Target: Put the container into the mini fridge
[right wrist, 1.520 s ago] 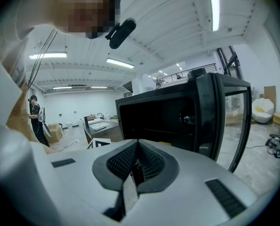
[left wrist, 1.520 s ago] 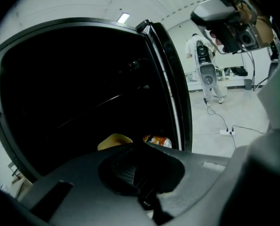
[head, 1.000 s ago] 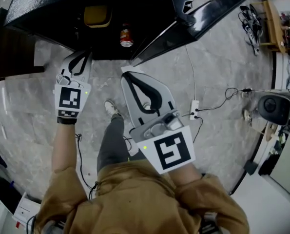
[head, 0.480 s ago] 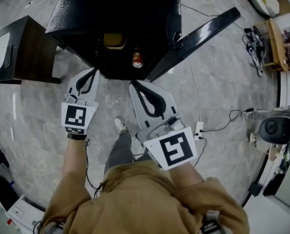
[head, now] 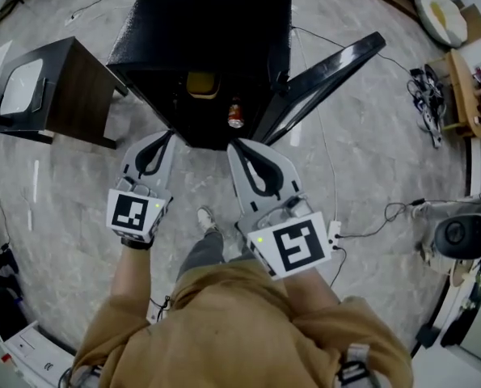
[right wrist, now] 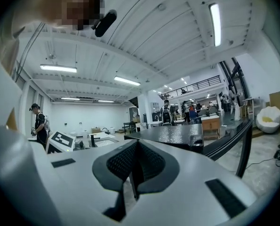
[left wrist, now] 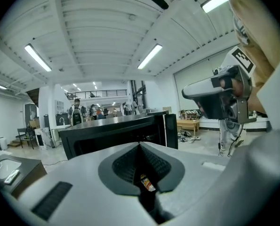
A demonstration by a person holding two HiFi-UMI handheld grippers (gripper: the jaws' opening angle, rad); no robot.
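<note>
Mini fridge (head: 216, 23): black, standing on the floor, with its door (head: 325, 75) swung open to the right.
Container (head: 202, 83): yellow, inside the mini fridge, left of a red can (head: 235, 115).
Left gripper (head: 167, 134): jaws pressed together, empty, just outside the mini fridge's opening.
Right gripper (head: 234, 144): jaws together, holding nothing, also just before the mini fridge's opening, near the door.

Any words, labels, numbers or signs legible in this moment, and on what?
No text is readable.
Can in the mini fridge: red label, print too small to read.
Left marker cube and right marker cube: black-and-white square patterns only, no letters or numbers.
</note>
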